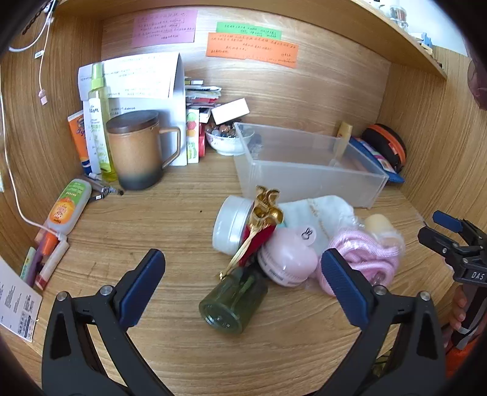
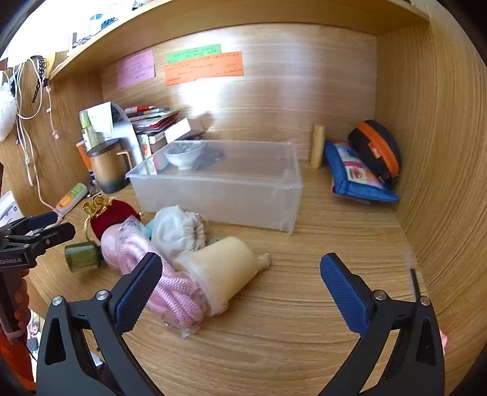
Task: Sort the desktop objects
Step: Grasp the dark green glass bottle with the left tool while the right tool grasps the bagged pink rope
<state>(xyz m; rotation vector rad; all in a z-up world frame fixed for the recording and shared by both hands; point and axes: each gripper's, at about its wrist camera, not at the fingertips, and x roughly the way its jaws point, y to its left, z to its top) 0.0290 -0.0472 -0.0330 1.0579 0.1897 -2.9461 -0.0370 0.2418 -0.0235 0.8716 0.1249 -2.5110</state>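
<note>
Home study nook, likely dorm desk. Wood-grain worktop (image 2: 304,304) boxed in by matching walls, shelf (image 2: 213,18) overhead. Handwritten sticky notes (image 1: 252,48) on back panel. Lidded mug (image 1: 137,149), toiletry bottles (image 1: 99,121), stacked papers (image 1: 201,94), charging cables (image 2: 27,128) hanging left. Personal clutter everywhere.

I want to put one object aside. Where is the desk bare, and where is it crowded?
Bare: the desk between the clear bin and the blue pouch; also between the mug and the green jar. Crowded: the pile around the pink jar.
</note>
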